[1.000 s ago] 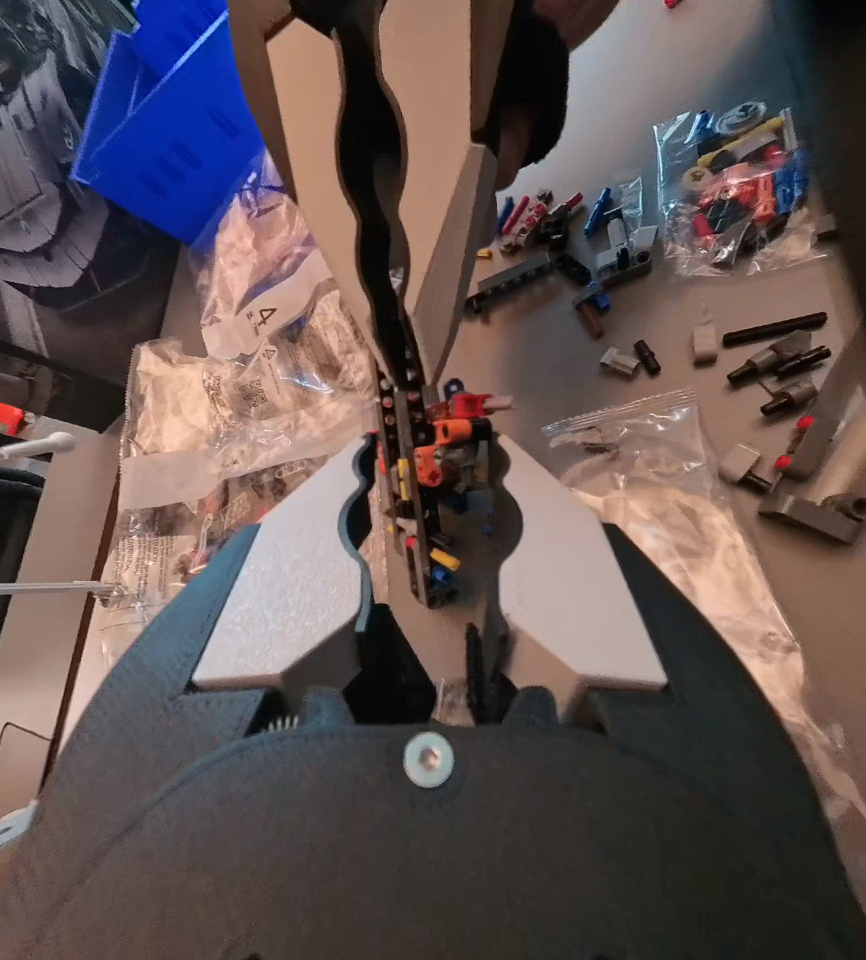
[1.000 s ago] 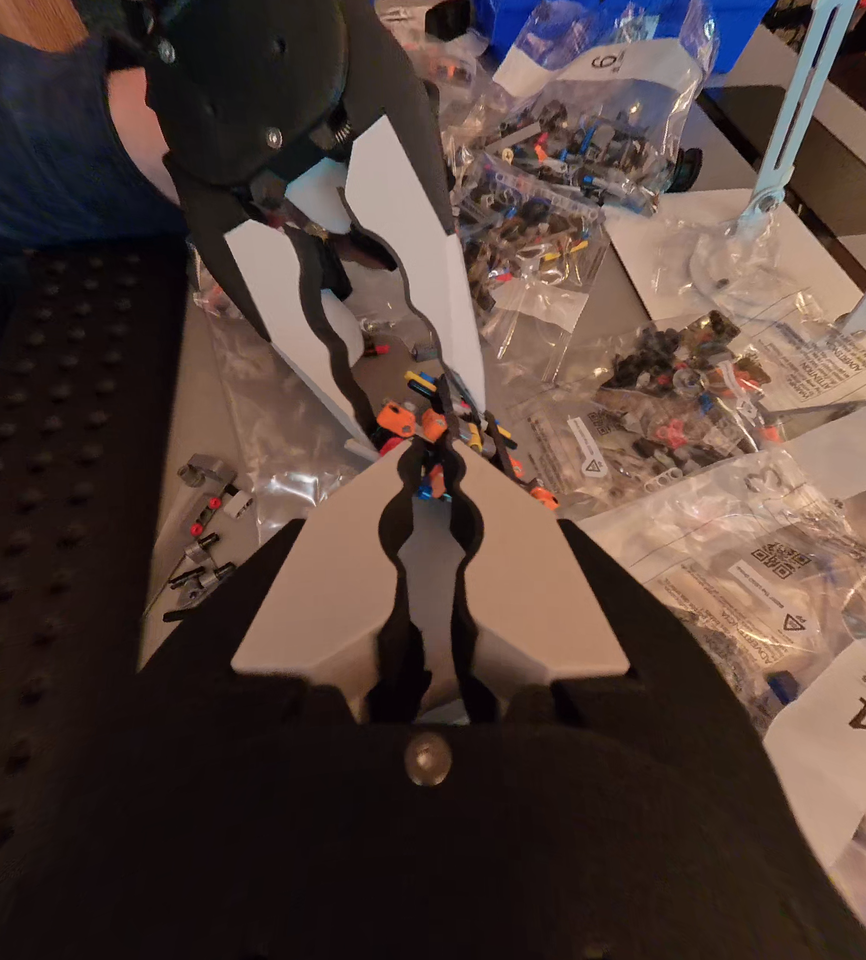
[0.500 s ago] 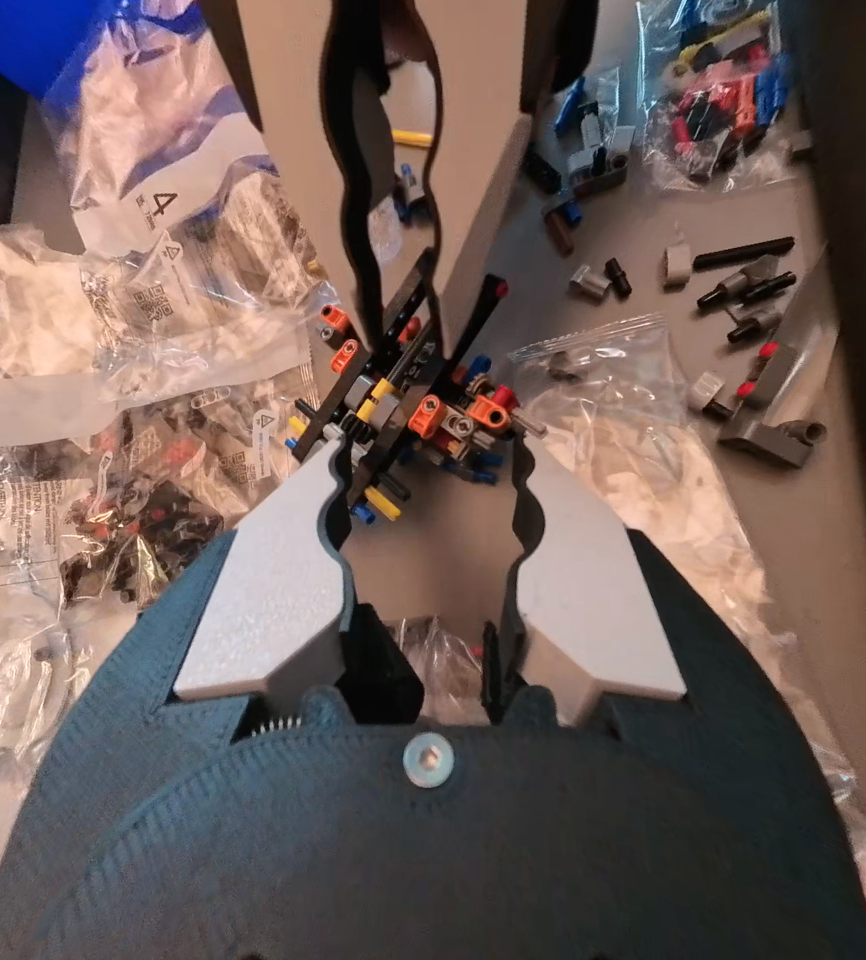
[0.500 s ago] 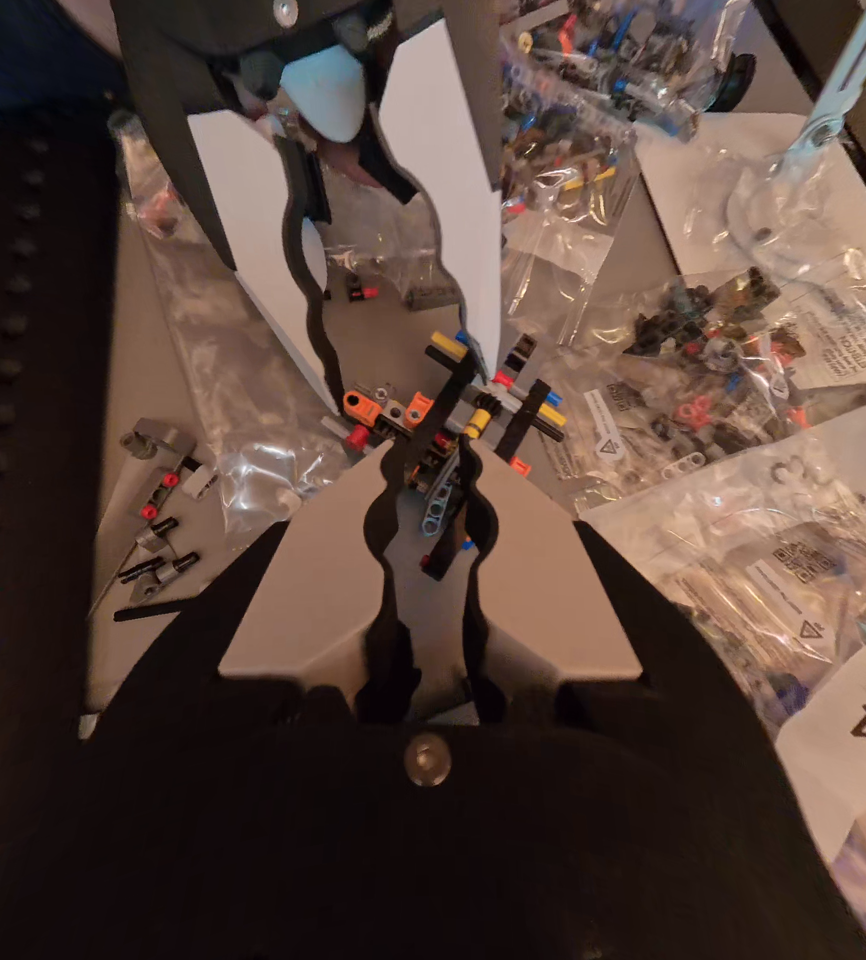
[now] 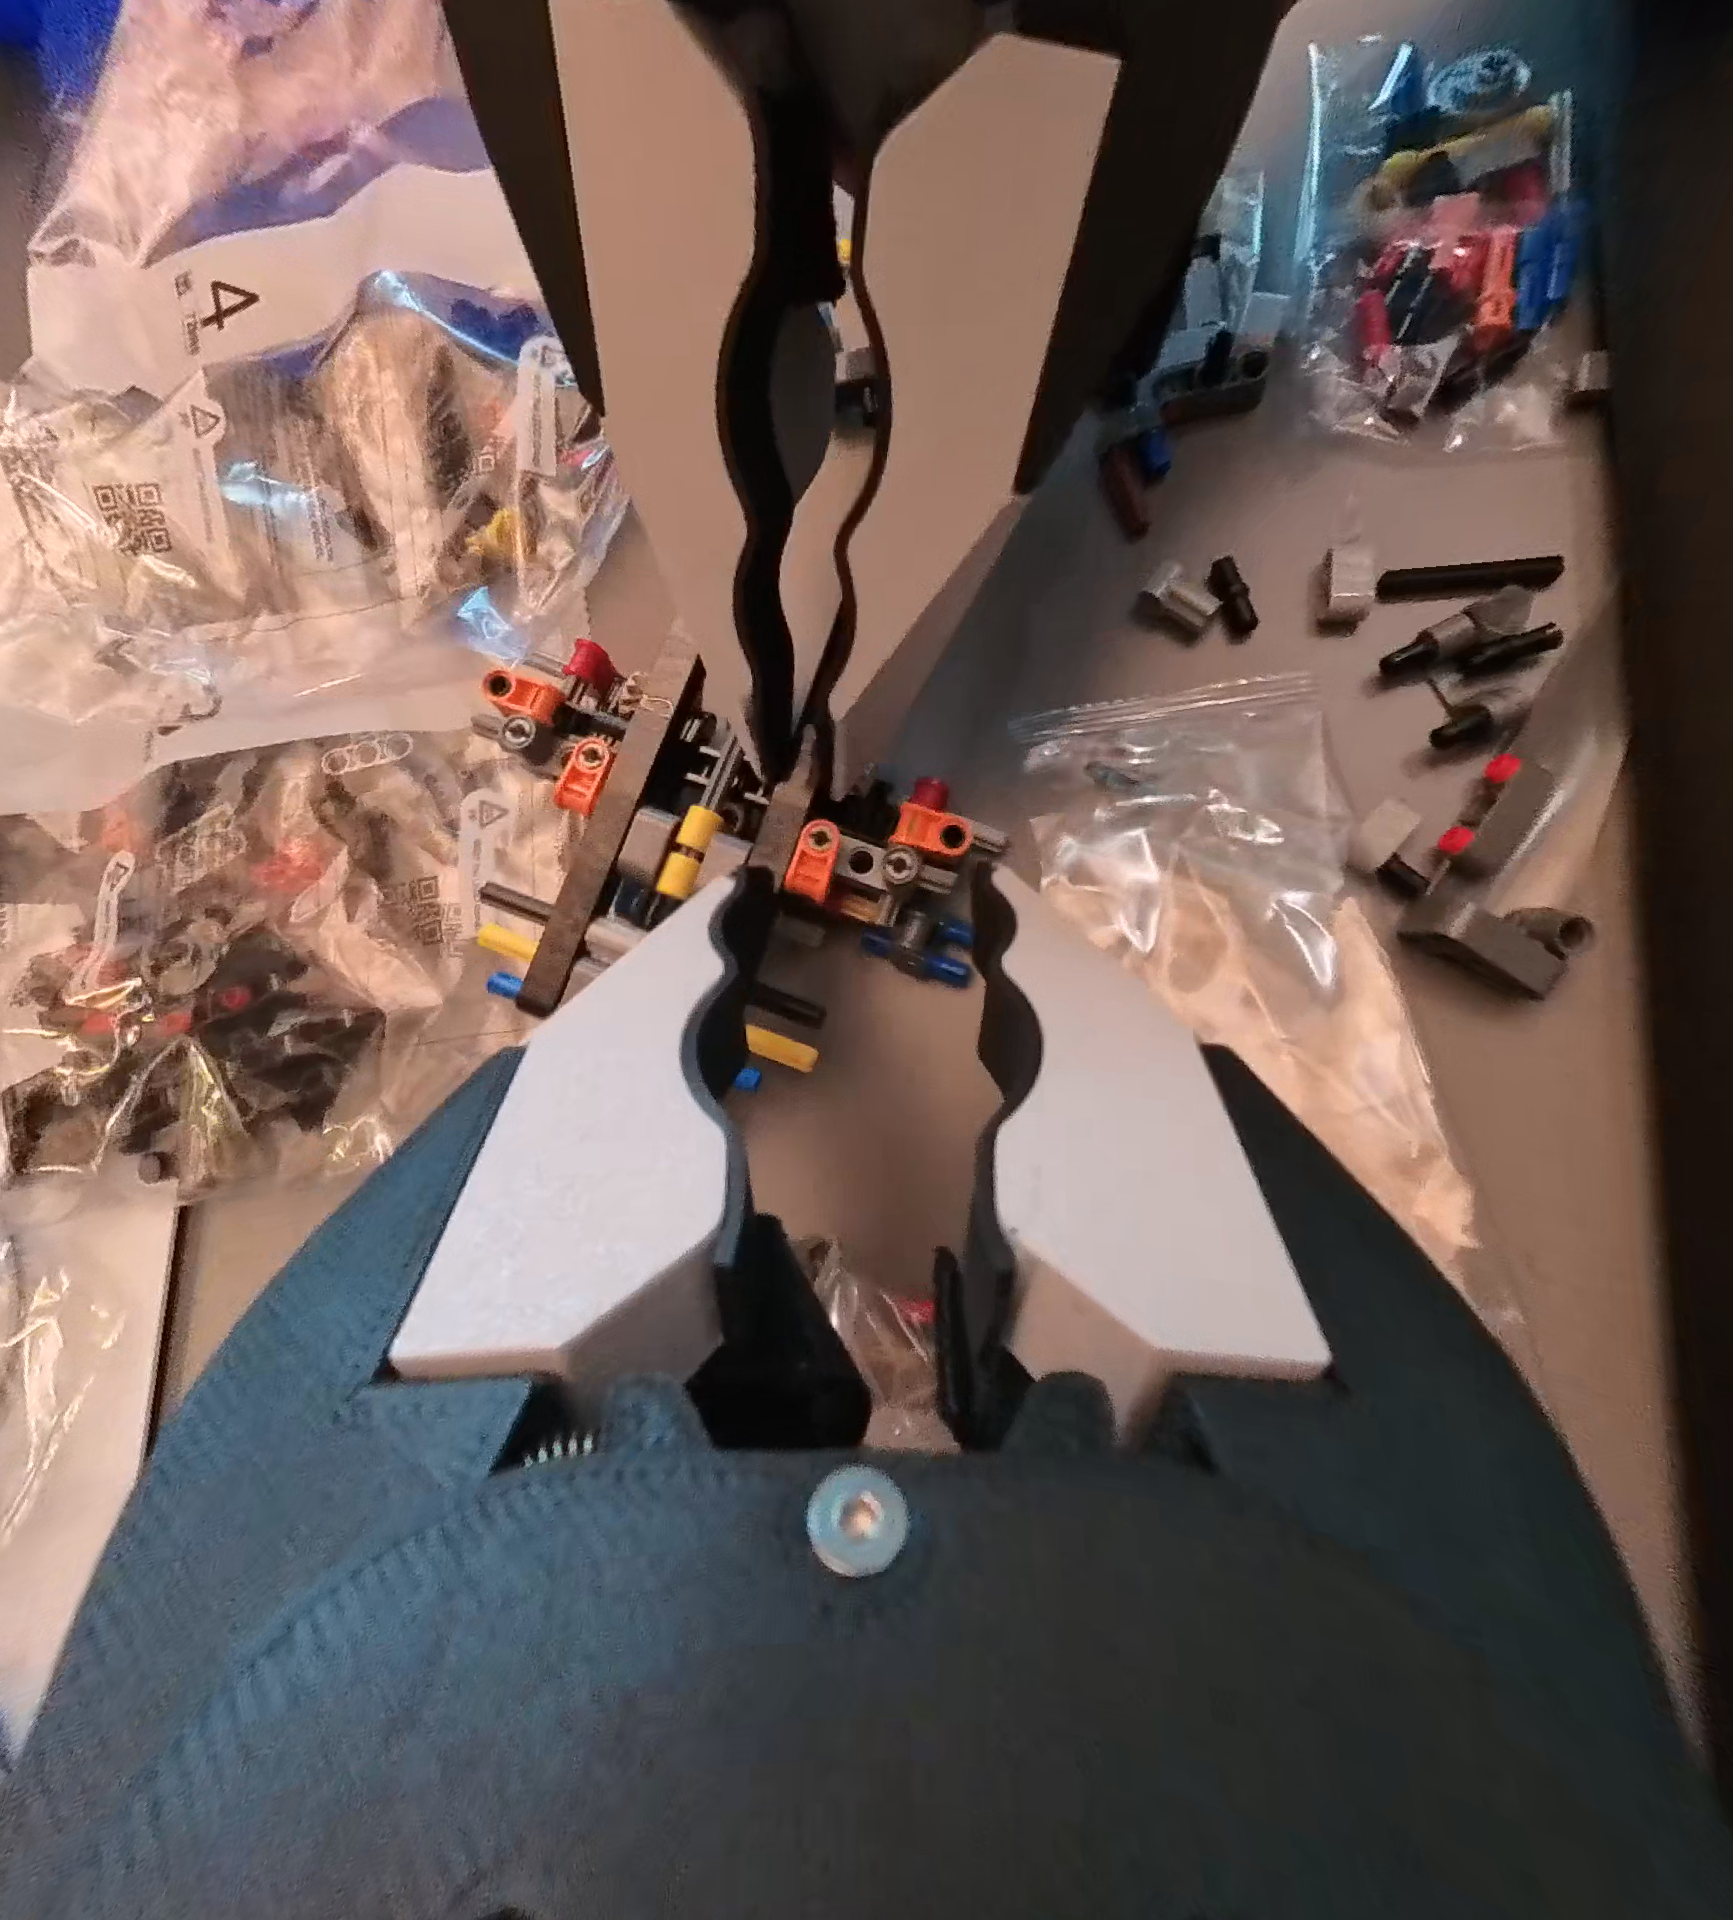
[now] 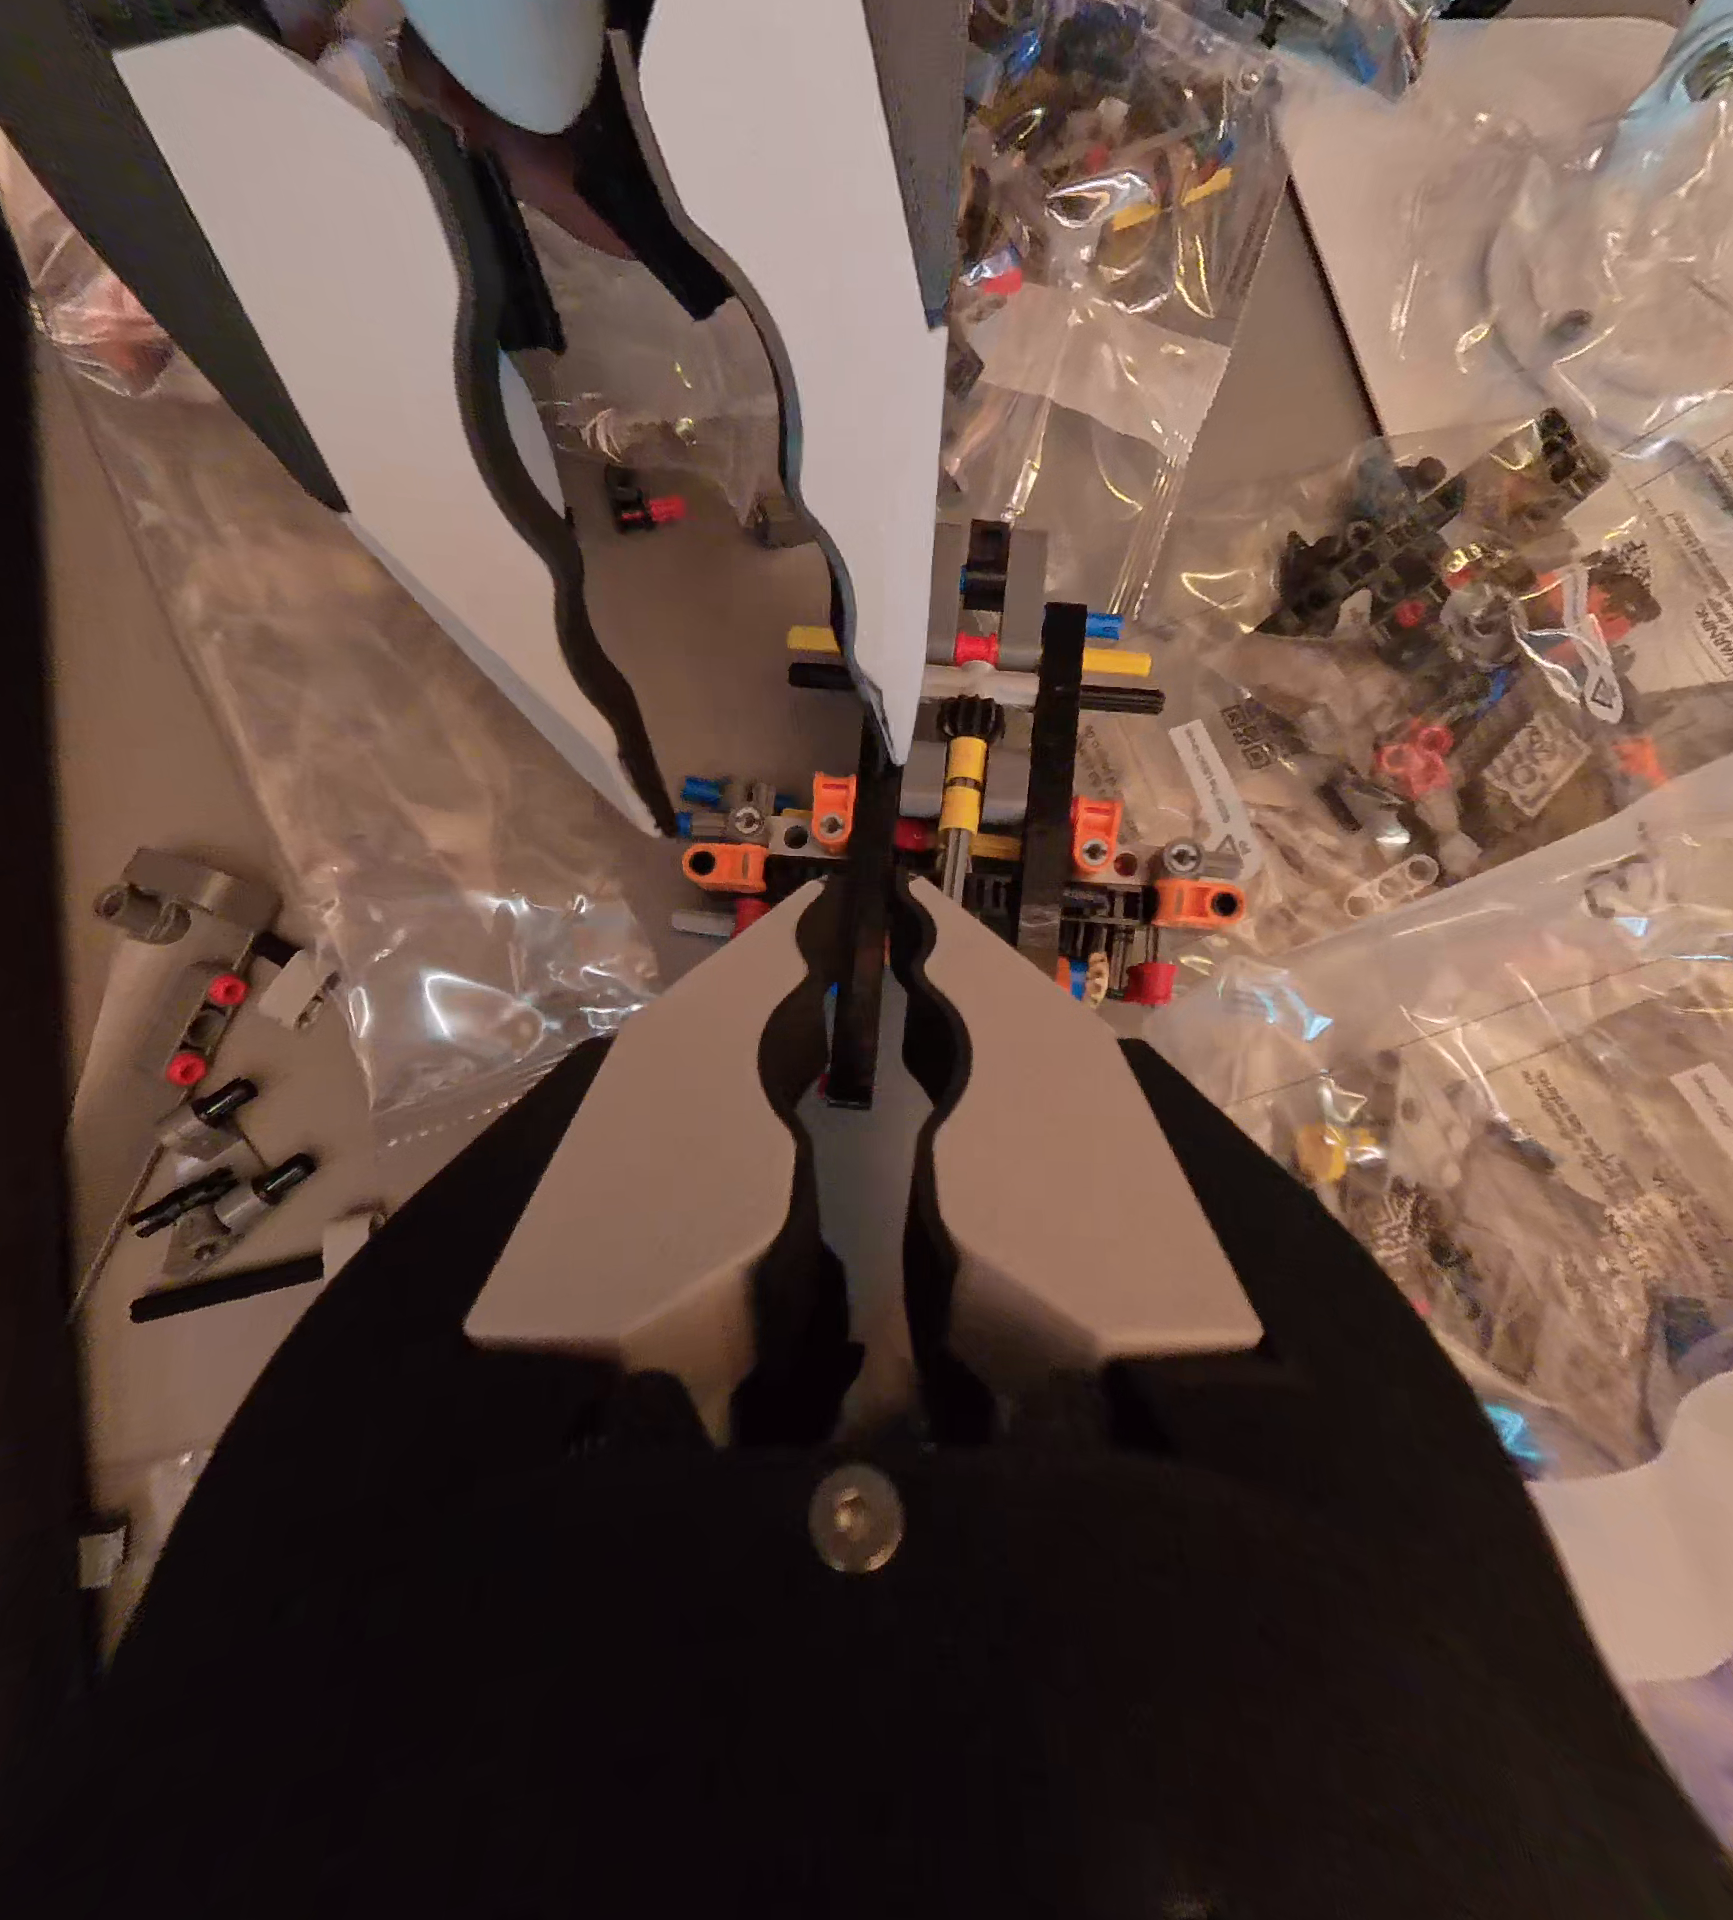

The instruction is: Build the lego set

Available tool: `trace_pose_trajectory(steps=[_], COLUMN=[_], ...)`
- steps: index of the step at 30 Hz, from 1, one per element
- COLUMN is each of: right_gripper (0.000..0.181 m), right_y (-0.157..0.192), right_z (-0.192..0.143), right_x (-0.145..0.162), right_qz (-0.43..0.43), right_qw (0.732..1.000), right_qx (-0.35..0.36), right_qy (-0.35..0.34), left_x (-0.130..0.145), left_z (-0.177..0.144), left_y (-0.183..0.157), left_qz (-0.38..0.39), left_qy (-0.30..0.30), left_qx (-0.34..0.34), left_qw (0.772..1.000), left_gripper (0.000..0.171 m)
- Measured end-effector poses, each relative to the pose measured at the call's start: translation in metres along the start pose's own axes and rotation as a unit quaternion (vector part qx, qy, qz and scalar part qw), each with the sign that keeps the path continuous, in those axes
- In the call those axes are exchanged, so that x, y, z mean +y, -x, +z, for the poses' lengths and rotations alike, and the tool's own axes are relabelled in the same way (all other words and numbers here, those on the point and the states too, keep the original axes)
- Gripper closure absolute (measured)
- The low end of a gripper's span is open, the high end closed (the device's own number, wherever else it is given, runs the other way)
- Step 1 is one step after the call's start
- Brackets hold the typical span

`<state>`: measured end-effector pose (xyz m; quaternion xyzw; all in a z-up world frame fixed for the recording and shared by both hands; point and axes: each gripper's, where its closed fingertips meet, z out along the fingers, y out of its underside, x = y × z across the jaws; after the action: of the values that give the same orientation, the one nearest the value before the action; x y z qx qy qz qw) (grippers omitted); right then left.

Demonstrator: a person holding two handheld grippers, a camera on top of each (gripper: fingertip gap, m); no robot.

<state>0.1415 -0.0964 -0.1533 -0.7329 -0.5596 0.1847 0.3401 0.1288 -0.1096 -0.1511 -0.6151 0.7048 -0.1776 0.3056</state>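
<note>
The partly built lego assembly (image 5: 872, 862) has two long black beams, a grey cross bar, orange connectors, yellow pieces and blue pins. It sits low over the grey table, between both grippers. My left gripper (image 5: 862, 894) is open, its fingertips on either side of the cross bar's orange-and-grey end. My right gripper (image 6: 867, 899) is shut on one long black beam (image 6: 857, 1018) of the assembly (image 6: 966, 790). In the left wrist view the right gripper (image 5: 789, 753) comes in from the top. In the right wrist view the left gripper (image 6: 779, 800) comes in from the top left.
Clear bags of parts (image 5: 218, 499) lie to the left in the left wrist view, and loose black and grey pieces (image 5: 1464, 644) to the right. In the right wrist view, bags (image 6: 1464, 675) lie right and loose pieces (image 6: 207, 1039) left. An empty bag (image 5: 1205, 862) lies beside the assembly.
The assembly has turned from edge-on to lying flat and face-up while the right gripper kept hold of its black beam. The left gripper stayed open around it, and both came closer.
</note>
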Motion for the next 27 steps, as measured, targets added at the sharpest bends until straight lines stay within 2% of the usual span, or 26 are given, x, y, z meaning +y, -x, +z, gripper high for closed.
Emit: trace_pose_trajectory(steps=[3, 13, 20, 27], right_gripper=[0.176, 0.174, 0.166, 0.166], right_y=[0.001, -0.013, -0.014, -0.039], right_z=[0.000, -0.017, -0.013, -0.028], right_x=[0.000, -0.009, -0.004, -0.002], right_qz=[0.007, 0.032, 0.040, 0.081], right_qw=[1.000, 0.998, 0.998, 0.993], right_qx=[-0.010, 0.006, 0.003, 0.048], right_qy=[-0.007, -0.055, -0.042, -0.066], left_x=[0.003, 0.013, 0.016, 0.017], left_z=[-0.003, -0.009, -0.003, 0.003], left_y=[0.005, 0.022, 0.024, 0.024], left_qz=[0.002, -0.025, -0.023, -0.014], left_qy=[0.005, 0.010, 0.018, 0.022], left_qx=[-0.013, -0.041, -0.045, -0.047], left_qw=[1.000, 0.999, 0.999, 0.999], left_gripper=[0.140, 0.135, 0.131, 0.130])
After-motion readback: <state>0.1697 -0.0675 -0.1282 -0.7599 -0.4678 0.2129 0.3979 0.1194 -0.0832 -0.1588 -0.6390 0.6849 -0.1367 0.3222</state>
